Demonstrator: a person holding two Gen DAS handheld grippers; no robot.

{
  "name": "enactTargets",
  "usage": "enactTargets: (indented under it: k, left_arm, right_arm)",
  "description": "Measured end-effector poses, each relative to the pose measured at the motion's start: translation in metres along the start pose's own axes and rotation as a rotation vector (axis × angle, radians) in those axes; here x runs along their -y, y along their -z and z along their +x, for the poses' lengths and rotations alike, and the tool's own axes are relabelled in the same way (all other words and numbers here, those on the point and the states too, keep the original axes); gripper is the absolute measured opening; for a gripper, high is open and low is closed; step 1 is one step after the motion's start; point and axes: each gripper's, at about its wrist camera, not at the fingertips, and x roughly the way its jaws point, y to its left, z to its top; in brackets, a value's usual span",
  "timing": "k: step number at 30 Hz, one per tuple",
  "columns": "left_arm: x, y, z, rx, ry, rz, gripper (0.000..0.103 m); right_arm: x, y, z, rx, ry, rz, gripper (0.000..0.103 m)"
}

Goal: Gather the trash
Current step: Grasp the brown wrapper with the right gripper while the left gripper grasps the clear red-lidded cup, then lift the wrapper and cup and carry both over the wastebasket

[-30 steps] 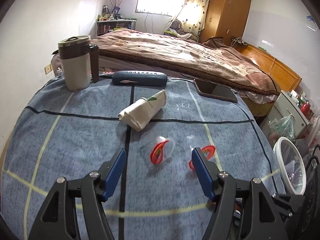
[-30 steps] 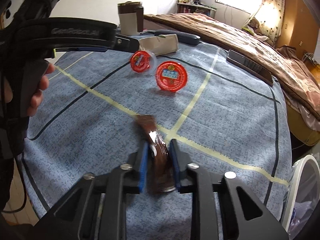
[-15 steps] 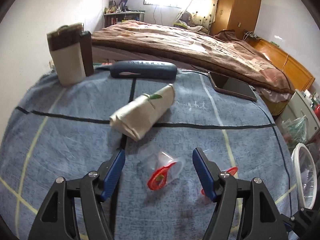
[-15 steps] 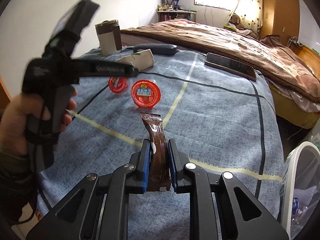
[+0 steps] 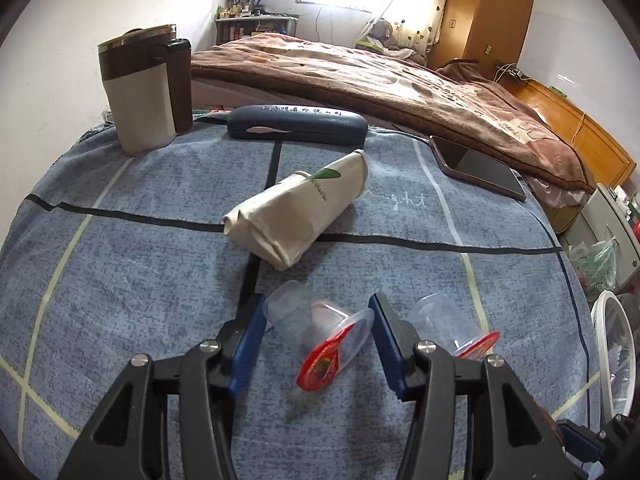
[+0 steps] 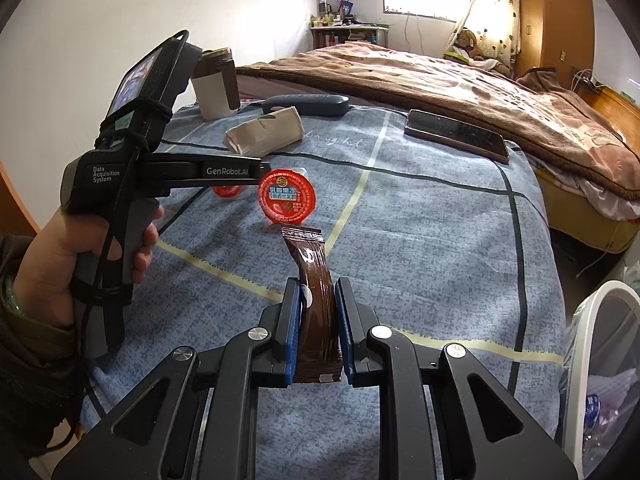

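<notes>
Bed [image 5: 360, 76]: seen behind the bench, covered by a brown blanket.
Bench [image 5: 120, 288]: draped in a blue cloth crossed by black and pale yellow lines.
Waste bin [image 6: 596, 360]: a white-rimmed bin is seen at the bench's right edge, lined with a clear bag.
Left tool [image 5: 318, 330]: held in a hand [image 6: 60, 256] and pointed down at the bench; its blue-padded jaws are closing, with the near cup lying between them, the pads just beside its sides.
Right tool [image 6: 316, 320]: narrowly closed and clamped on the brown wrapper.
Mug [image 5: 140, 88]: a beige and brown lidded mug is stood at the far left of the bench.
Rolled cloth pouch [image 5: 298, 208]: laid at mid-bench, in front of a dark glasses case [image 5: 296, 124].
Phone [image 5: 478, 168]: laid flat near the far right edge.
Brown wrapper [image 6: 314, 280]: held upright, above the cloth.
Near cup [image 5: 316, 332]: a clear plastic cup with a red foil lid, lying on its side.
Second cup [image 5: 452, 328]: lying just right of the left tool's right finger.
</notes>
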Motion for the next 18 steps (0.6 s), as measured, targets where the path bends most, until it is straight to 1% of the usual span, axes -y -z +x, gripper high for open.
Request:
enactTargets:
  k: [4,13,18]
  left_arm:
    - [0.003,0.002,-0.005,0.013,-0.013,0.018,0.055]
    - [0.006,0.012,-0.028,0.041,0.002,0.036,0.055]
    - [0.017,0.020,-0.046,0.063,0.015,0.074,0.055]
  right_arm:
    - [0.000,-0.001,0.000,0.000,0.003,0.002,0.020]
    - [0.000,0.000,-0.002,0.004,0.016,0.013,0.020]
    - [0.002,0.001,-0.010,0.020,0.020,0.028,0.020]
